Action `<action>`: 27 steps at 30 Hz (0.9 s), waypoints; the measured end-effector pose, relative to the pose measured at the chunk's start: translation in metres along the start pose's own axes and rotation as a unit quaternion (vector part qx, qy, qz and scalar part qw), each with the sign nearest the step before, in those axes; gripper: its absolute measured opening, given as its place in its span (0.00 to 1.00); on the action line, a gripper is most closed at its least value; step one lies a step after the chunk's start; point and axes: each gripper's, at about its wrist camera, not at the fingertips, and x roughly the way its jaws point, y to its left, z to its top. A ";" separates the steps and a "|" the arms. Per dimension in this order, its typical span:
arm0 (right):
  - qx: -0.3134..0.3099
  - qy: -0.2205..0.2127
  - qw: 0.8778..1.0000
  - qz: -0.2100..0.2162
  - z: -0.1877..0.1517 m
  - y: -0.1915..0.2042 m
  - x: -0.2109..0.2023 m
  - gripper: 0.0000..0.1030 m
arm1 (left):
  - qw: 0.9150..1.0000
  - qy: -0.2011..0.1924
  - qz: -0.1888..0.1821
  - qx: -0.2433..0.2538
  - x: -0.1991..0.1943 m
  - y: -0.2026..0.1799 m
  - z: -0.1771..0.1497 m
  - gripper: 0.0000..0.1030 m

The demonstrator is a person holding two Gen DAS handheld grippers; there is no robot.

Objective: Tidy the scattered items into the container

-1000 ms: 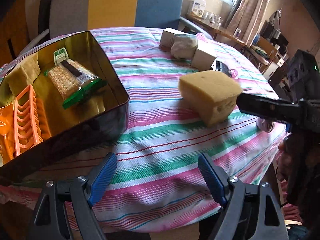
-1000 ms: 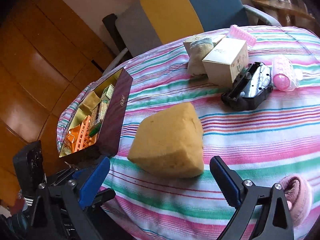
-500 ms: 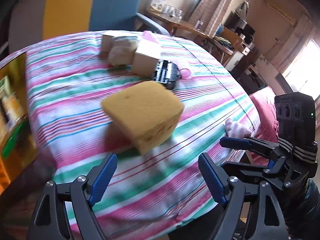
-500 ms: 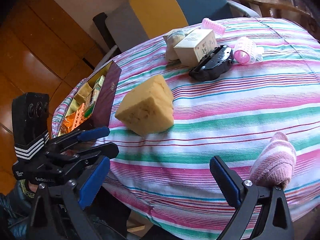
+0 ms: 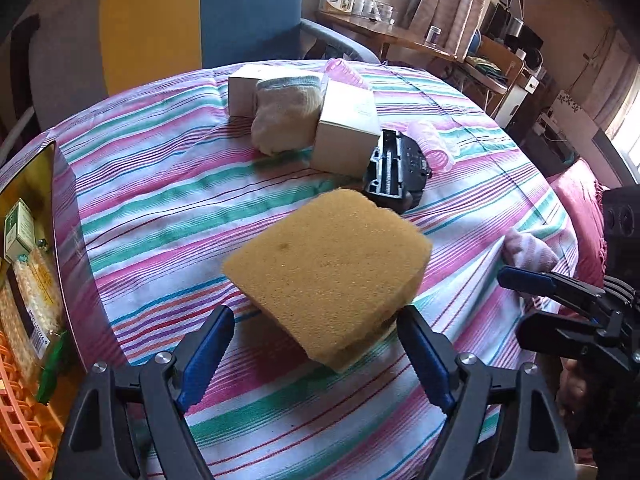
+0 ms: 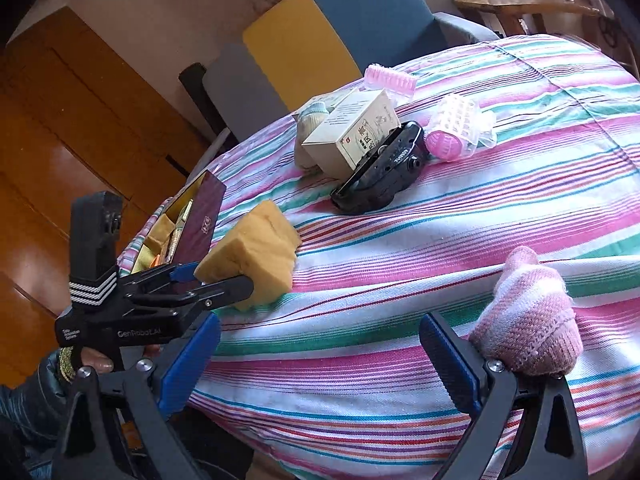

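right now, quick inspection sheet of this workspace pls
surface: round table under a striped cloth.
job's things: yellow sponge lies between the left tool's open fingers, pads not pressing; container at the table edge holds a cracker pack and an orange rack.
clutter: grey sock, two cartons, black device, pink rollers, pink sock.
grippers: right tool open, empty, beside the pink sock.
cables: nothing seen.
surroundings: chair, side table, curtains.
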 end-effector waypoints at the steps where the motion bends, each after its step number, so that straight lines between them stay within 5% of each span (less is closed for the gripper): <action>1: 0.001 0.002 1.000 0.004 0.004 0.001 0.003 0.99 | 1.000 0.002 0.003 0.001 0.000 -0.001 -0.003 0.82; 5: 0.027 -0.017 0.998 0.056 0.012 0.003 -0.008 0.99 | 1.000 -0.005 0.001 -0.007 -0.007 -0.001 -0.025 0.82; 11: 0.054 -0.053 0.996 0.043 0.006 -0.017 -0.049 0.99 | 1.000 -0.003 0.000 0.028 -0.015 -0.009 -0.051 0.82; 19: 0.055 -0.082 0.995 -0.021 0.017 -0.032 -0.056 0.99 | 0.999 0.018 -0.005 0.051 -0.018 -0.010 -0.084 0.81; 27: 0.017 -0.041 0.988 -0.150 -0.007 -0.059 -0.039 0.99 | 0.999 0.018 -0.011 0.036 -0.021 -0.008 -0.087 0.81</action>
